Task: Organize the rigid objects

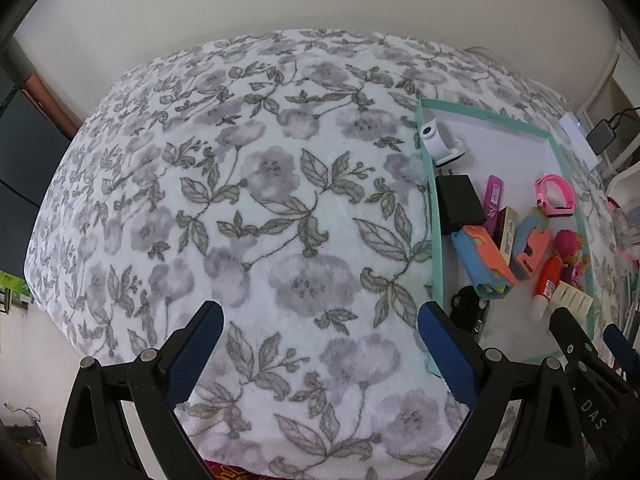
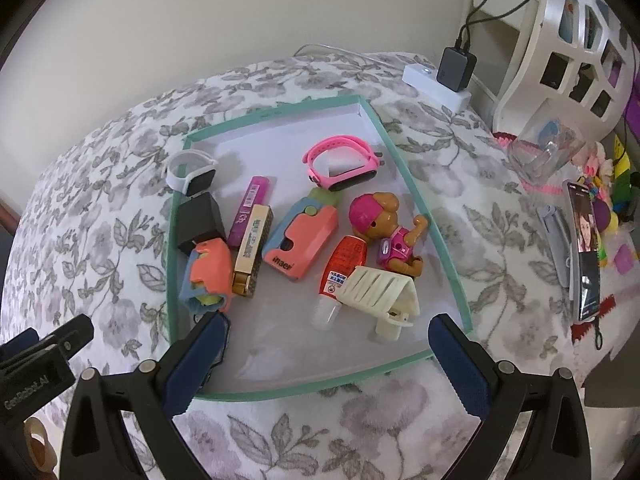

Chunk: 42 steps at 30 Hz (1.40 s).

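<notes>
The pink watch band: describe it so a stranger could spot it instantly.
Find the teal-rimmed tray on the floral blanket. Toward its far right corner, beyond the toy dog, stands the pink watch band, the only closed pink loop there.

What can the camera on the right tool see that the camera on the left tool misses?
Only the right wrist view shows the white plastic lattice basket, the phone with a lit screen and the clear plastic cup beside the bed.

Only the left wrist view shows the wide bare stretch of white floral blanket and the small black toy car.

Both show the shallow teal-rimmed white tray, the pink rubber watch band, the brown toy dog in pink cap, and both tools' open fingers.
</notes>
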### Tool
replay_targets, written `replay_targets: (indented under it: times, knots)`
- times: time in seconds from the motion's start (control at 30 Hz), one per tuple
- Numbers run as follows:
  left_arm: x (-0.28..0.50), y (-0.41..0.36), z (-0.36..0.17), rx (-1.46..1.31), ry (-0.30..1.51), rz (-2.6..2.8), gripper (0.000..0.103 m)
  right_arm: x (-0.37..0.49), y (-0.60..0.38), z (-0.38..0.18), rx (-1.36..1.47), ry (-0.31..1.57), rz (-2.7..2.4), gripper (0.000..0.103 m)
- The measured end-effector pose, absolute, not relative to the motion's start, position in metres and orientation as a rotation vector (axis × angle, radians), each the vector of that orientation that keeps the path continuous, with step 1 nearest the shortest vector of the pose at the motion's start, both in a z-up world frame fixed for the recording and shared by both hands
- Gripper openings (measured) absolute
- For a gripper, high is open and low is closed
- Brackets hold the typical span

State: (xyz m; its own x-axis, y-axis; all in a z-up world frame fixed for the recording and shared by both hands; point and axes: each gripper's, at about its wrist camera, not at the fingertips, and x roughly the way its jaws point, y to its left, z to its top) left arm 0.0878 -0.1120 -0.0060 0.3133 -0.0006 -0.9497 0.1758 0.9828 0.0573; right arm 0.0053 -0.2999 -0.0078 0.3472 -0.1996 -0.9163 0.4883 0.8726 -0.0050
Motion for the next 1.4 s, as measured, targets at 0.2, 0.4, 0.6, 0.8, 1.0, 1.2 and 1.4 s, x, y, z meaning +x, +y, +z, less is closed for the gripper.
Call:
replay_targets:
  times: [0.2, 0.4, 0.6, 0.8, 1.0, 1.2, 1.4]
  knots:
    - [0.077, -0.101, 0.005, 0.151, 1.197, -0.116, 0.098, 0.001, -0.288, 0.002, 0.256, 1.110, -0.431, 0.103]
    - [0.067, -0.093, 0.011, 0.145, 1.162, -0.121, 0.098, -0.003, -0.276, 0.009, 0.223, 1.093, -0.414, 0.103]
    - [0.063, -0.086, 0.012, 0.135, 1.153, -0.116, 0.098, -0.005, -0.265, 0.011, 0.185, 1.095, -0.404, 0.103]
    - [0.057, -0.084, 0.012, 0.148, 1.140, -0.117, 0.098, -0.010, -0.263, 0.013, 0.192, 1.083, -0.410, 0.103]
    - [0.054, -0.082, 0.014, 0.147, 1.131, -0.112, 0.098, -0.014, -0.260, 0.014, 0.190, 1.080, -0.416, 0.103]
    - [0.053, -0.079, 0.015, 0.139, 1.130, -0.116, 0.098, -0.020, -0.257, 0.017, 0.187, 1.068, -0.424, 0.103]
    - [0.050, -0.080, 0.018, 0.141, 1.126, -0.132, 0.098, -0.023, -0.258, 0.021, 0.183, 1.047, -0.437, 0.103]
